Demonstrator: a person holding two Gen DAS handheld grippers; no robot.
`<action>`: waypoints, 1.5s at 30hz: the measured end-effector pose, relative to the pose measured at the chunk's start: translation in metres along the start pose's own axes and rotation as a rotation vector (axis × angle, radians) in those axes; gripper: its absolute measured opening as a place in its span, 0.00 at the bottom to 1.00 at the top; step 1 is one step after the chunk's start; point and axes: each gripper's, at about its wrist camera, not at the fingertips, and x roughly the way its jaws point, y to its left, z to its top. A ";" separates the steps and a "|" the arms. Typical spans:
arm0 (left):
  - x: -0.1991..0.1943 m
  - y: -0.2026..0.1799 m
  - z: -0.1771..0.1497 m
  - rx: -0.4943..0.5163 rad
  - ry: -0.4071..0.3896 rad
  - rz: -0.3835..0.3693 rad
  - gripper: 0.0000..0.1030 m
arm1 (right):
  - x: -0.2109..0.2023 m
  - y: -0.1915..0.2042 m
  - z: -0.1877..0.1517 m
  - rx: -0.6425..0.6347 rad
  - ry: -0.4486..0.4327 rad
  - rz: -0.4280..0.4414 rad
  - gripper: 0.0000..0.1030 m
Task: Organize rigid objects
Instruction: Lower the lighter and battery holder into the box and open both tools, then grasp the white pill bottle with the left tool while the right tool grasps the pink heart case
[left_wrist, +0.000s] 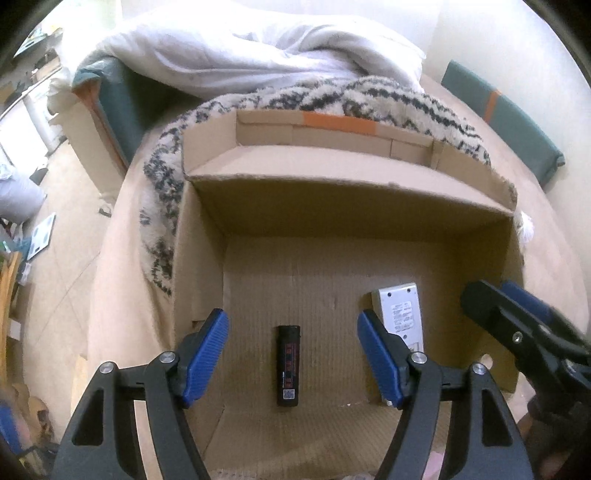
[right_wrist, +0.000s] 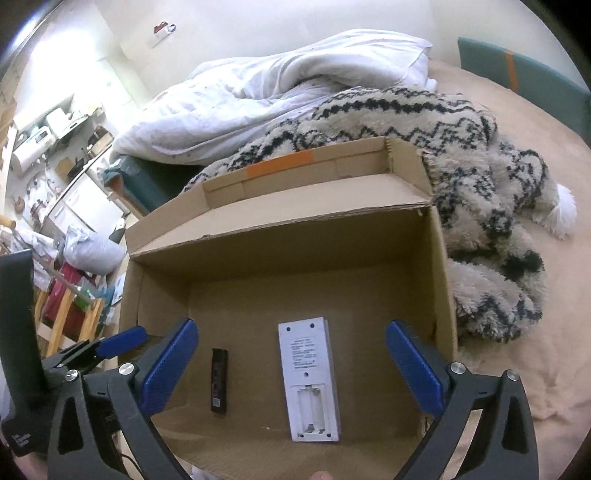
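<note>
An open cardboard box (left_wrist: 332, 206) (right_wrist: 280, 236) lies on the bed. On its floor lie a small black stick-shaped device (left_wrist: 288, 365) (right_wrist: 218, 380) and a white remote (left_wrist: 400, 314) (right_wrist: 312, 376), face down with its battery bay open and empty. My left gripper (left_wrist: 291, 354) is open and empty, above the black device, which lies between the fingers. My right gripper (right_wrist: 290, 365) is open and empty above the white remote. The right gripper also shows in the left wrist view (left_wrist: 517, 325) at the right, the left gripper in the right wrist view (right_wrist: 110, 343) at the left.
A fluffy black-and-cream patterned blanket (right_wrist: 480, 206) lies behind and right of the box. A white duvet (right_wrist: 295, 81) is heaped further back. The beige sheet (right_wrist: 535, 332) spreads to the right. Cluttered floor and shelves (right_wrist: 55, 147) lie left of the bed.
</note>
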 end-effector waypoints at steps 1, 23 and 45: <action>-0.003 0.001 0.000 -0.004 -0.008 -0.005 0.68 | -0.002 -0.001 0.000 0.007 -0.003 0.002 1.00; -0.066 0.058 -0.052 -0.155 -0.069 0.071 0.68 | -0.078 -0.009 -0.040 -0.030 -0.045 -0.028 1.00; -0.031 0.039 -0.123 -0.108 0.201 0.055 0.68 | -0.064 -0.023 -0.094 0.066 0.160 -0.065 1.00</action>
